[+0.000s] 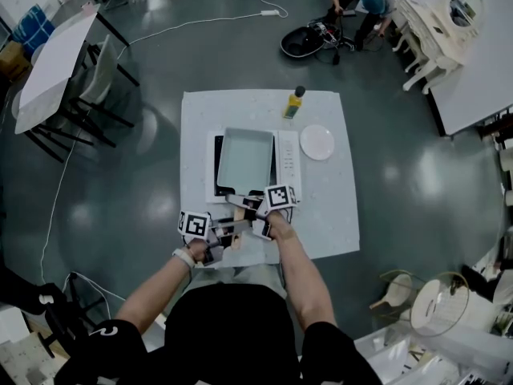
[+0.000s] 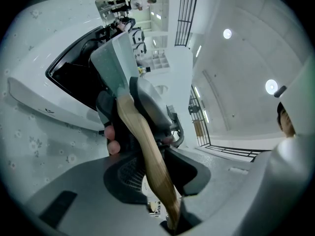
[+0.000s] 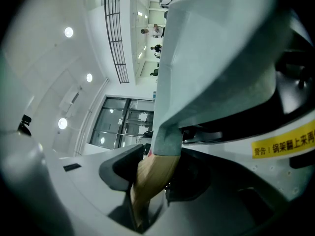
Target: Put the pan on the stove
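A pale grey-green rectangular pan (image 1: 245, 158) lies over the black top of the white stove (image 1: 215, 152) in the middle of the table, its wooden handle (image 1: 238, 212) pointing toward me. My right gripper (image 1: 250, 206) is shut on the handle close to the pan. Further back my left gripper (image 1: 225, 233) is shut on the handle's end. In the left gripper view the handle (image 2: 142, 151) runs up between the jaws to the pan (image 2: 115, 63) above the stove (image 2: 39, 100). The right gripper view shows the handle (image 3: 147, 181) clamped just under the pan (image 3: 216, 58). Whether the pan rests on the stove is unclear.
A yellow bottle with a dark cap (image 1: 294, 103) stands at the table's far edge. To the right of the stove lies a white plate (image 1: 317, 142). The white table (image 1: 329, 215) ends just in front of me. A person crouches on the floor far behind (image 1: 361, 2).
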Demonstrator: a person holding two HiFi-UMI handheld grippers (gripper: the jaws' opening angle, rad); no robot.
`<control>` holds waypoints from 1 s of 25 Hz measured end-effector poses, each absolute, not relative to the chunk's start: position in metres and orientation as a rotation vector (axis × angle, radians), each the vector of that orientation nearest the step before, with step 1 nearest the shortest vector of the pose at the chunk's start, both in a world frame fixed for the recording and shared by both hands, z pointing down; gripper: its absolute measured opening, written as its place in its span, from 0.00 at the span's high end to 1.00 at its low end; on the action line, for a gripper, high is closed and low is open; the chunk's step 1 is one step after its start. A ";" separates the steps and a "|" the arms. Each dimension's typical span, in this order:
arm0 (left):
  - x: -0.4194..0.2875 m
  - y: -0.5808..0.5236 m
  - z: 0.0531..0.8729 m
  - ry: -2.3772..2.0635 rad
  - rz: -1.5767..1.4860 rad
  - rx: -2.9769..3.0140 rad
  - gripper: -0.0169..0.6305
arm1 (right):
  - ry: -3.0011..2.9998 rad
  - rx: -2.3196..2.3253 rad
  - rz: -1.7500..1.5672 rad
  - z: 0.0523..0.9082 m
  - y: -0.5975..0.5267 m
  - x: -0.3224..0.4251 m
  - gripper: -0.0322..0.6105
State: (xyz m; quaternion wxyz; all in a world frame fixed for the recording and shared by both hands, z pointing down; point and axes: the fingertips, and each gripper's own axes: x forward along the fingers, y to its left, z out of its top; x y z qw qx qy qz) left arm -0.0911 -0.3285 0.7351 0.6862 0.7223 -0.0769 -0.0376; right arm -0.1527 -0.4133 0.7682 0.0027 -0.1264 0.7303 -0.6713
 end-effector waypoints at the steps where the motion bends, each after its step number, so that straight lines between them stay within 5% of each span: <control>1: -0.091 -0.328 0.736 -0.174 -0.087 1.606 0.82 | 2.294 -0.391 -2.099 0.769 -0.414 -0.153 0.72; 25: -0.090 -0.339 0.756 -0.189 -0.060 1.763 0.82 | 2.314 -0.368 -2.065 0.785 -0.416 -0.150 0.72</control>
